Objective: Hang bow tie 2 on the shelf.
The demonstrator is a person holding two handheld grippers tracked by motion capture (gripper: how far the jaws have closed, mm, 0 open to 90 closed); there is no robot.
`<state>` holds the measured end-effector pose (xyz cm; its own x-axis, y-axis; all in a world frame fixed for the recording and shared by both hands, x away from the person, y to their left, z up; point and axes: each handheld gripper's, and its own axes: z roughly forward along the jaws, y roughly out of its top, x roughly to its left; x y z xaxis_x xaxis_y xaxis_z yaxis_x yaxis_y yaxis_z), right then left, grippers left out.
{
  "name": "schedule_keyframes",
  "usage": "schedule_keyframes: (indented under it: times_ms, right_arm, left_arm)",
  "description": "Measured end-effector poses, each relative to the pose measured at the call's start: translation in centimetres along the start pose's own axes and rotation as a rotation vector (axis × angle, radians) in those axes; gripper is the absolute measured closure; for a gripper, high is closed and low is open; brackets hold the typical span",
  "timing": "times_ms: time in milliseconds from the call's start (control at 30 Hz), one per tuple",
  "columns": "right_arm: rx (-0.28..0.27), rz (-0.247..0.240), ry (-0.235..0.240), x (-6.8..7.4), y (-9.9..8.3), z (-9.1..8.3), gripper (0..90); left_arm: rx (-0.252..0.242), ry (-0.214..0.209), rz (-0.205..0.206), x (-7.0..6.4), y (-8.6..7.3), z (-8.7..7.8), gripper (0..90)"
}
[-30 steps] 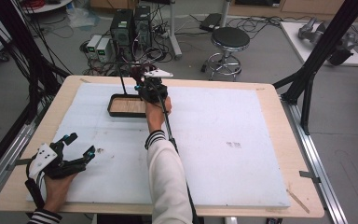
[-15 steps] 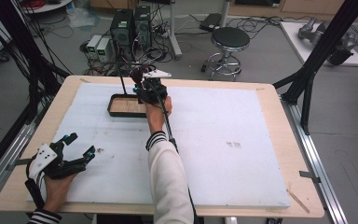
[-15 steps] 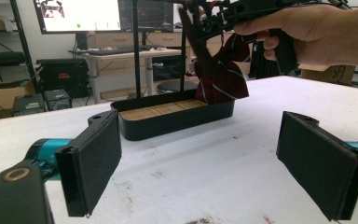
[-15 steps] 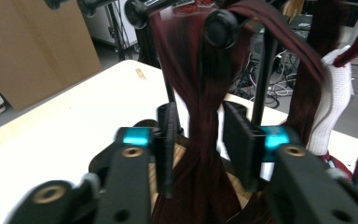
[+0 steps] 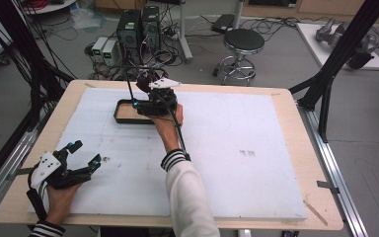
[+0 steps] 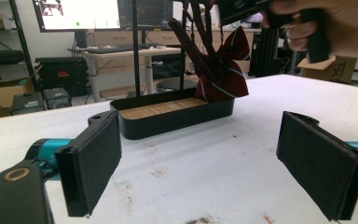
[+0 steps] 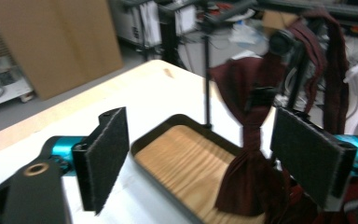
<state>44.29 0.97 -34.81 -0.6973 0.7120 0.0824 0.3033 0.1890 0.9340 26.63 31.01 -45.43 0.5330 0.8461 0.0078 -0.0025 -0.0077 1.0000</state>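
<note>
Barely shifted right hand-held gripper (image 5: 145, 101) spread over tray (image 5: 123, 117), dark red tie (image 7: 249, 186) between jaws, left hand-held gripper (image 5: 84, 154) spread.

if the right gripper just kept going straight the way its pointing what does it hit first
Most likely the dark red tie hanging between the open right gripper, over the black tray; depth is hard to judge.

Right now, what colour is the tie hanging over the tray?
Dark red tie with thin pale stripes; clearest in the left gripper view.

High view overhead facing forward, both claw views low, sharing the tray (image 6: 168, 116).
</note>
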Motion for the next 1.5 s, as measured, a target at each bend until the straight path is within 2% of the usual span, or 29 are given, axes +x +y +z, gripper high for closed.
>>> schedule_keyframes:
  times_ms: [167,333,400,467,667,733,933,1133,1200,1233,1400,1500]
  right_arm:
    - [-0.03,-0.048,0.04,0.9,-0.3,-4.0,13.2]
    - [-0.085,-0.053,0.033,0.4,-1.4,-8.8,12.4]
    - [-0.109,-0.057,0.008,0.2,-2.5,-11.2,12.3]
    - [-0.12,-0.068,-0.004,-0.1,-3.3,-12.7,12.2]
    - [-0.199,-0.06,-0.055,-1.2,-7.4,-18.9,12.0]
    - [-0.219,-0.078,-0.078,-1.6,-8.6,-20.6,12.0]
    - [-0.277,-0.073,-0.142,-3.3,-12.3,-24.7,12.0]
    - [-0.323,-0.059,-0.19,-5.0,-15.8,-26.5,12.0]
    - [-0.325,-0.071,-0.216,-5.1,-16.8,-26.8,12.0]
    - [-0.337,-0.059,-0.214,-5.3,-17.4,-26.9,12.0]
    - [-0.365,-0.039,-0.235,-5.9,-19.9,-27.2,12.0]
    - [-0.35,-0.03,-0.25,-6.3,-20.5,-27.0,12.0]
  left_arm:
    - [-0.001,0.002,0.001,-0.1,0.0,0.1,14.3]
    - [0.001,0.003,0.007,-0.1,0.0,0.0,14.3]
    - [-0.002,0.005,0.007,-0.1,0.0,0.0,14.3]
    - [-0.002,0.007,0.009,-0.1,0.0,0.0,14.3]
    - [-0.005,0.008,0.007,-0.1,0.0,0.0,14.3]
    - [-0.005,0.007,0.01,-0.1,0.0,0.0,14.3]
    - [-0.01,0.008,0.012,-0.2,0.0,0.0,14.3]
    - [-0.012,0.009,0.014,-0.2,0.0,-0.1,14.3]
    - [-0.013,0.01,0.016,-0.2,0.0,-0.1,14.3]
    - [-0.015,0.011,0.018,-0.2,0.0,-0.1,14.3]
    - [-0.016,0.013,0.018,-0.3,0.0,-0.1,14.3]
    - [-0.016,0.014,0.019,-0.3,0.0,-0.1,14.3]
